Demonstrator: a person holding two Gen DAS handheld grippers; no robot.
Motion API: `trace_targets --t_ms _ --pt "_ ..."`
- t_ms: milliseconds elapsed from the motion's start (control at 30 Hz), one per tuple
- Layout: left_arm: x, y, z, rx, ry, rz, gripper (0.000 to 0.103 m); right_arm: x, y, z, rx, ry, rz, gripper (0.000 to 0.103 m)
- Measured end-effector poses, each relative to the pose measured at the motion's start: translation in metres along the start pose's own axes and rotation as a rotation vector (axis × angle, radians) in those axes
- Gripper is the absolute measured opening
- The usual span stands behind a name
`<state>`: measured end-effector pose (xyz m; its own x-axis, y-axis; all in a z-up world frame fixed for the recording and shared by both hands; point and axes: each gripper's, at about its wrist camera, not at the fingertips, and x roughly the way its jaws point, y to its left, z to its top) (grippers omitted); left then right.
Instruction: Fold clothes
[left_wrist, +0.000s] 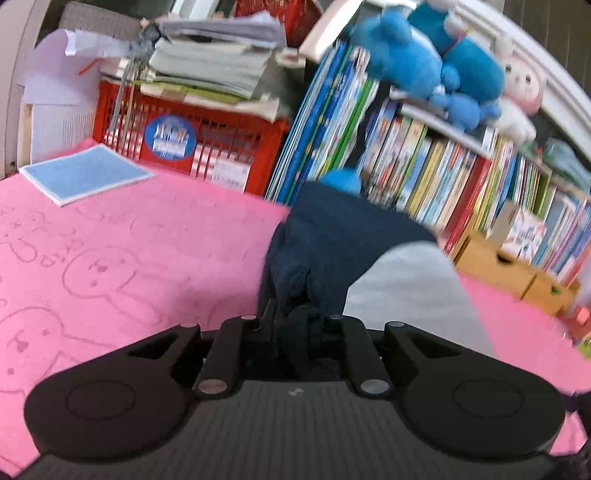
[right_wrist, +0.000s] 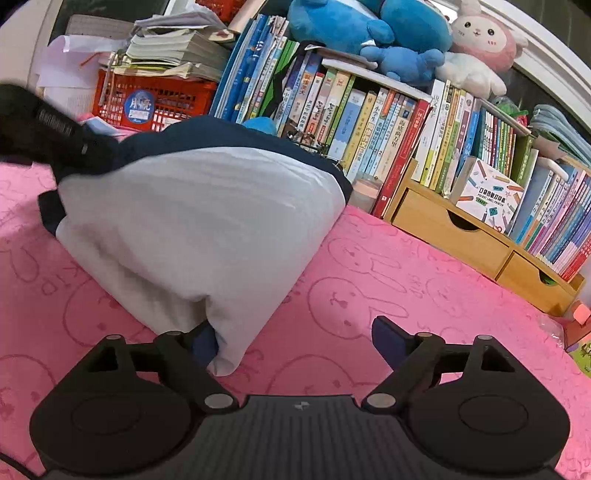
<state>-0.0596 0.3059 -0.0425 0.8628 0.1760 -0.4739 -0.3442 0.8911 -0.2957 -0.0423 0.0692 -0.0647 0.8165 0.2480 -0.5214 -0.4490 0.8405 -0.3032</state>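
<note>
Mid-fold: left gripper (left_wrist: 295, 325) fingers clamped on garment (left_wrist: 332, 240) at 12 o'clock; right gripper (right_wrist: 291, 343) fingers wide, empty; regrasp judged next.

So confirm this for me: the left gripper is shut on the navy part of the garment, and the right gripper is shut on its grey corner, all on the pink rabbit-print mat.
One thing is wrong: the right gripper is not shut. The right wrist view shows its jaws standing wide apart, the garment's grey corner lying against one finger only. The rest holds: the left gripper is shut on navy cloth, on the pink mat.
</note>
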Motion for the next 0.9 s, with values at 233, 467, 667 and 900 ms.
trace_targets --t_ms 233,467,667,900 --pt "0.001 -0.004 -0.01 0.167 0.048 0.047 0.02 0.002 0.005 0.004 -0.058 -0.007 0.005 0.08" --pt "-0.003 0.0 -0.015 0.187 0.078 0.053 0.027 0.004 0.011 0.013 -0.081 -0.01 0.033 0.035" --pt "-0.005 -0.006 -0.018 0.231 0.111 0.044 0.031 -0.005 0.023 0.001 -0.214 -0.044 -0.048 0.023" --pt "-0.012 -0.013 -0.025 0.278 0.126 -0.003 0.04 -0.028 0.016 -0.002 -0.241 -0.102 -0.145 0.019"
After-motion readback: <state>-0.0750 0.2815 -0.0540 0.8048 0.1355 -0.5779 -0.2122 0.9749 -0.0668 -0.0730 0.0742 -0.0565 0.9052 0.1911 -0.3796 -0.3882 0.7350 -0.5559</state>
